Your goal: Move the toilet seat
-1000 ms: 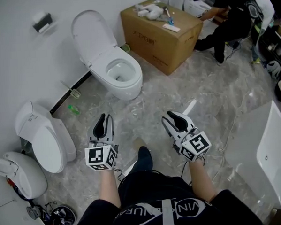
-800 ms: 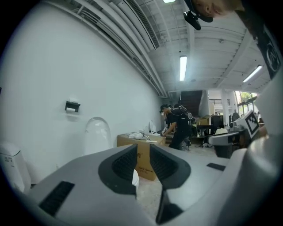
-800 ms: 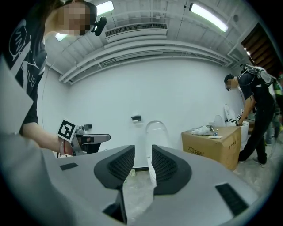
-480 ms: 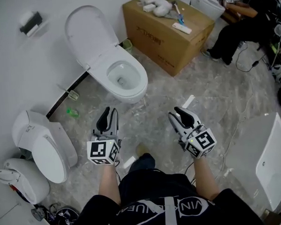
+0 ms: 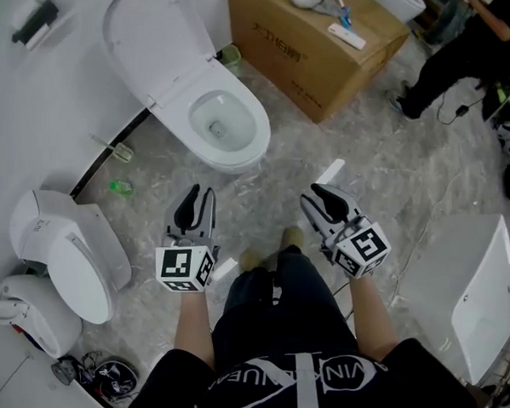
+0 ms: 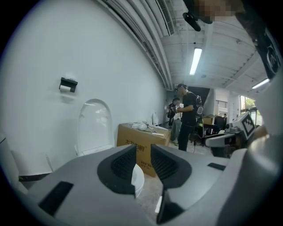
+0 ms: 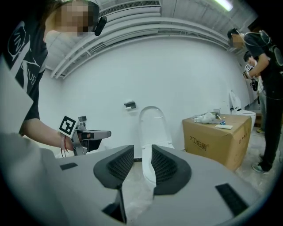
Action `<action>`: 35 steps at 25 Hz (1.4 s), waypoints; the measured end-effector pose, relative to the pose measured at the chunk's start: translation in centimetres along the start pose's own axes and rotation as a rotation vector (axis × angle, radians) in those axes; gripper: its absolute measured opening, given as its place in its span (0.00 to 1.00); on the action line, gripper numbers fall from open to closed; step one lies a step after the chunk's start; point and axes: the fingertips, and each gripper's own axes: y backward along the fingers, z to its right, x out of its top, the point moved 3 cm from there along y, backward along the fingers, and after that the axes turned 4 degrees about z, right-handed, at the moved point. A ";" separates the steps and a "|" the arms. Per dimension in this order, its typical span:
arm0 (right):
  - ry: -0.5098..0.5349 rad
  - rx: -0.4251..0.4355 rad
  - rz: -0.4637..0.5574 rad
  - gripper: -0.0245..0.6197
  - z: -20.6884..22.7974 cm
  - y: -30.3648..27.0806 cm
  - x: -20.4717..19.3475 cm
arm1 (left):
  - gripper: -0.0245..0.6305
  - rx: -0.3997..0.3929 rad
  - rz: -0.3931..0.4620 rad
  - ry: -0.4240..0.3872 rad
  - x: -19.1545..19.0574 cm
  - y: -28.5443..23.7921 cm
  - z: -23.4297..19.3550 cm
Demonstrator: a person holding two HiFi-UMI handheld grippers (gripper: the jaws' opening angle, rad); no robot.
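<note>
A white toilet stands by the wall with its lid and seat raised upright. Both grippers hover over the floor in front of the bowl, apart from it. My left gripper points at the bowl's front. Its jaws are opening, with nothing between them. My right gripper is level with it to the right, and its jaws are also opening on nothing. In the left gripper view the raised lid shows past the left gripper. The right gripper frames the toilet, with the left gripper off to the side.
A big cardboard box with small items on top stands right of the toilet. Two other white toilets lie at the left, and a white fixture at the right. A person crouches at the far right. Cables lie near left.
The person has stepped closer to the toilet, so it now sits nearer and lower in the head view. Both grippers keep their pose in front of the body.
</note>
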 end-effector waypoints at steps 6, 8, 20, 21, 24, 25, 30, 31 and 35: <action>-0.006 0.093 -0.068 0.24 3.1 -4.2 -1.8 | 0.20 0.095 -0.028 0.045 -2.2 -2.3 -1.7; -0.001 0.136 -0.107 0.24 4.2 -5.9 -2.4 | 0.20 0.125 -0.046 0.055 -2.8 -3.4 -2.1; -0.019 0.296 -0.310 0.24 11.1 -14.2 -7.7 | 0.21 0.243 -0.165 0.135 -8.7 -10.4 -4.3; -0.022 0.303 -0.328 0.24 11.6 -14.9 -8.3 | 0.21 0.248 -0.176 0.146 -9.3 -10.9 -4.4; -0.032 0.322 -0.382 0.24 12.7 -16.7 -10.3 | 0.22 0.261 -0.210 0.177 -11.4 -12.4 -4.8; -0.035 0.327 -0.400 0.24 13.2 -17.3 -11.0 | 0.22 0.265 -0.221 0.186 -12.2 -12.8 -4.8; -0.040 0.338 -0.468 0.24 15.2 -19.6 -14.6 | 0.22 0.299 -0.258 0.229 -15.9 -15.0 -5.3; -0.043 0.334 -0.483 0.24 15.6 -19.9 -15.2 | 0.22 0.306 -0.267 0.240 -16.5 -15.3 -5.4; -0.045 0.322 -0.534 0.24 17.1 -21.2 -17.5 | 0.23 0.338 -0.277 0.310 -18.8 -16.6 -5.9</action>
